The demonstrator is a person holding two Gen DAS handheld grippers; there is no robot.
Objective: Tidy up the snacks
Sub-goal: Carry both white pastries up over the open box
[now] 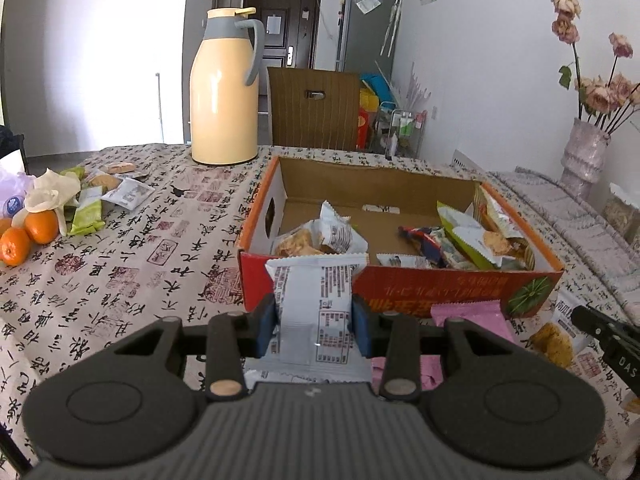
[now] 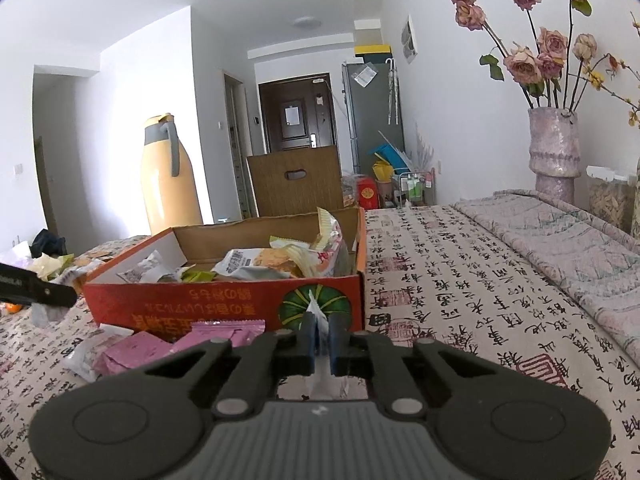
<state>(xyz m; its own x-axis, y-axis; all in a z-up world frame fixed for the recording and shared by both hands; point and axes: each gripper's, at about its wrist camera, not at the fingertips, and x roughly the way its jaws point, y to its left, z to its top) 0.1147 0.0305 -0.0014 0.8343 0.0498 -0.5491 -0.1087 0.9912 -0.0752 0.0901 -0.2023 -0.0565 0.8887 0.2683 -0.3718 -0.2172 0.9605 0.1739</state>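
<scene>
Calligraphy-print tablecloth (image 1: pixel 132 280) everywhere; left gripper (image 1: pixel 316 320) is pinching a white snack packet (image 1: pixel 320 300) before the red carton (image 1: pixel 400 292), heading inside next. Right gripper (image 2: pixel 320 340) is nipping a thin wrapper (image 2: pixel 318 316) at the carton's near edge.

Red-orange box (image 1: pixel 440 284) with green pumpkin print, pink wrappers (image 2: pixel 224 330), cream tablecloth (image 1: pixel 132 264) with black calligraphy, yellow-grey jug (image 1: pixel 224 92)

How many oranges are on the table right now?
2 clearly: both at the table's left edge, one orange beside the snack wrappers, the other just nearer. A sliver at the frame edge may be a third.
</scene>
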